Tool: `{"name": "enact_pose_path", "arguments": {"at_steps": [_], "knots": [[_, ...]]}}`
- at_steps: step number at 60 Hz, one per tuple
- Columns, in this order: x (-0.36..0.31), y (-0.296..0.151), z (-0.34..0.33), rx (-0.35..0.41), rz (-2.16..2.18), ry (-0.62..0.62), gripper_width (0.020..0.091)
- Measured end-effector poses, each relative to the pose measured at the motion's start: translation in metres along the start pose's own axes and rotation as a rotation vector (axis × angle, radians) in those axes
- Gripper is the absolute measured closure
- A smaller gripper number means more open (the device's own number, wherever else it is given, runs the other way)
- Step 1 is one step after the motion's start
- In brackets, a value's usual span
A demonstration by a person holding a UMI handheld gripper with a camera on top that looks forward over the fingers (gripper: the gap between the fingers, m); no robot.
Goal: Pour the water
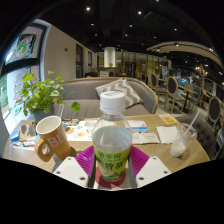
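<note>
A clear plastic water bottle (112, 135) with a white cap and a green label stands upright between my fingers. Both magenta pads press on its lower sides, so my gripper (112, 168) is shut on the bottle. A tan mug (52, 136) with its handle toward me stands on the wooden table (150, 148), to the left of the bottle and slightly beyond it. Whether the bottle's base rests on the table is hidden by the fingers.
A potted green plant (42, 95) stands behind the mug. A clear glass (180, 140) sits to the right of the bottle. Papers and cards (148, 127) lie across the table's far side. A grey sofa (125, 92) and chairs (175, 90) stand beyond the table.
</note>
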State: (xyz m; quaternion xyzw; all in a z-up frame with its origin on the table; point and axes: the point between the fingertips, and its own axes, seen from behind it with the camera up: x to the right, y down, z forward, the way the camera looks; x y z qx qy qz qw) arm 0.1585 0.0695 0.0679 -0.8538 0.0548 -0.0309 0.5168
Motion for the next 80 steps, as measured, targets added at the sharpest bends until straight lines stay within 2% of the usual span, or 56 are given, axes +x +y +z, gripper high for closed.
{"name": "enact_pose_path", "arguments": {"at_steps": [6,9,13,14,16,20,40,53,66,80], "knots": [[0.002,0.005,-0.001,-0.044,-0.002,0.019,0.0550],[0.004,0.013,-0.004,-0.100,0.006,0.037,0.0454],[0.005,0.020,-0.013,-0.156,0.013,0.047,0.0255],[0.004,0.019,-0.016,-0.159,0.014,0.047,0.0235],[0.005,0.017,-0.022,-0.161,0.017,0.055,0.0266],[0.004,0.012,-0.044,-0.168,0.012,0.067,0.0241],[-0.029,-0.006,-0.205,-0.233,0.001,0.087,0.0249],[-0.065,0.000,-0.308,-0.232,-0.005,0.070,0.0249],[-0.084,0.007,-0.356,-0.231,-0.022,0.069,0.0252],[-0.086,0.006,-0.370,-0.220,-0.030,0.066,0.0248]]}}
